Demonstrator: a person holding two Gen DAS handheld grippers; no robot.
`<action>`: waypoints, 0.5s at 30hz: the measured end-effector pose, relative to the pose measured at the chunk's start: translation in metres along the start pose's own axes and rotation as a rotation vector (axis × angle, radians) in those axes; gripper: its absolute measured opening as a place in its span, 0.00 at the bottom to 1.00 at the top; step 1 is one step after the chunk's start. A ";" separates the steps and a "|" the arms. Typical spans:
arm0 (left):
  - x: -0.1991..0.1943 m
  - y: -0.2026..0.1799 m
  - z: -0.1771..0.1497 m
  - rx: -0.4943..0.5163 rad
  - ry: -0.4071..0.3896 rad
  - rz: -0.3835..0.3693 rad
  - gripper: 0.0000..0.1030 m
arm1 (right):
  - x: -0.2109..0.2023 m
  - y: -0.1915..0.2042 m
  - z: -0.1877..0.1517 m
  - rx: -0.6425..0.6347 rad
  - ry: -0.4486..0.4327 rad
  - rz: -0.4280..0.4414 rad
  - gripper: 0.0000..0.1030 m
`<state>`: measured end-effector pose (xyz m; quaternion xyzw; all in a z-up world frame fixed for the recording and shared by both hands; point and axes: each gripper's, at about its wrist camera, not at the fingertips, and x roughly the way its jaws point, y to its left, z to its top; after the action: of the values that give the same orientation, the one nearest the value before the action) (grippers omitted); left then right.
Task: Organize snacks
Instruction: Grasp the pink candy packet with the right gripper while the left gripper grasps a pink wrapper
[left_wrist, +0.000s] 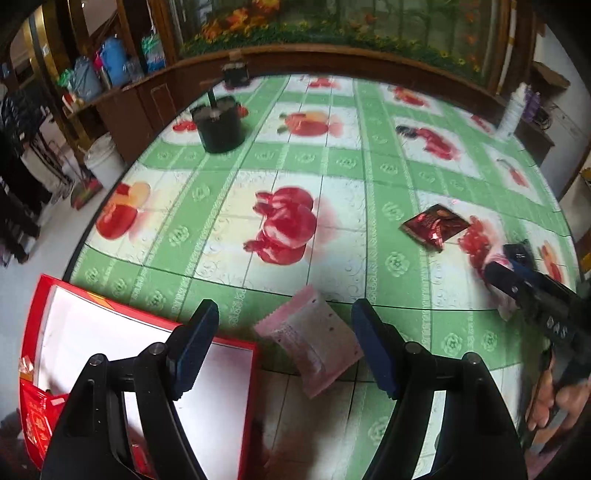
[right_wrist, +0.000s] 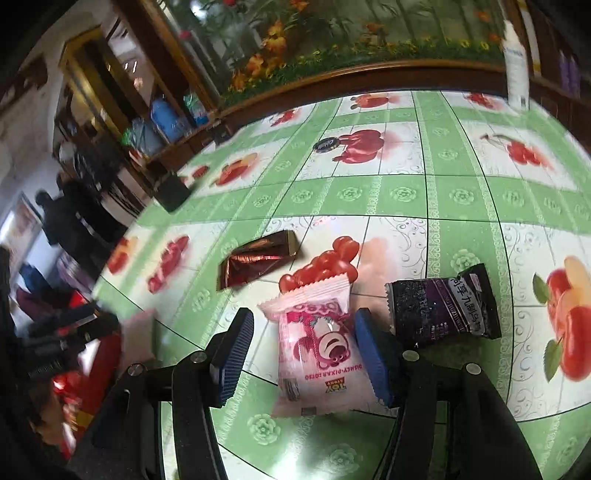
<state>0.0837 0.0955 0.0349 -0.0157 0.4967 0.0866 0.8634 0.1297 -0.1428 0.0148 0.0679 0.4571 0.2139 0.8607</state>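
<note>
My left gripper (left_wrist: 284, 325) is open, its jaws on either side of a pale pink snack packet (left_wrist: 314, 343) lying on the table beside the red box (left_wrist: 147, 354). The box has a white inside and holds red wrappers at its near left corner. My right gripper (right_wrist: 301, 332) is open around a pink Lotso packet (right_wrist: 317, 350) flat on the table. A dark purple packet (right_wrist: 443, 310) lies just right of it, and a brown foil packet (right_wrist: 258, 258) lies ahead to the left. The right gripper also shows in the left wrist view (left_wrist: 517, 277) beside a dark red packet (left_wrist: 436, 225).
The round table (left_wrist: 332, 166) has a green and white fruit-print cloth. A black pot (left_wrist: 219, 125) stands at the far left and a white bottle (right_wrist: 515, 66) at the far right edge. A small dark round lid (right_wrist: 325, 144) lies mid-table. Wooden cabinets stand behind.
</note>
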 end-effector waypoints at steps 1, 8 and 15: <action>0.005 -0.002 0.001 -0.005 0.020 0.001 0.72 | 0.001 0.003 -0.001 -0.014 0.003 -0.020 0.52; 0.016 -0.025 -0.003 0.029 0.058 -0.016 0.72 | -0.002 -0.009 0.004 0.040 0.030 -0.019 0.39; 0.019 -0.051 -0.020 0.070 0.098 -0.154 0.72 | -0.003 -0.016 0.005 0.082 0.039 0.003 0.39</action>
<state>0.0843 0.0460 0.0059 -0.0279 0.5382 0.0015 0.8424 0.1373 -0.1586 0.0153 0.0995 0.4821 0.1975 0.8478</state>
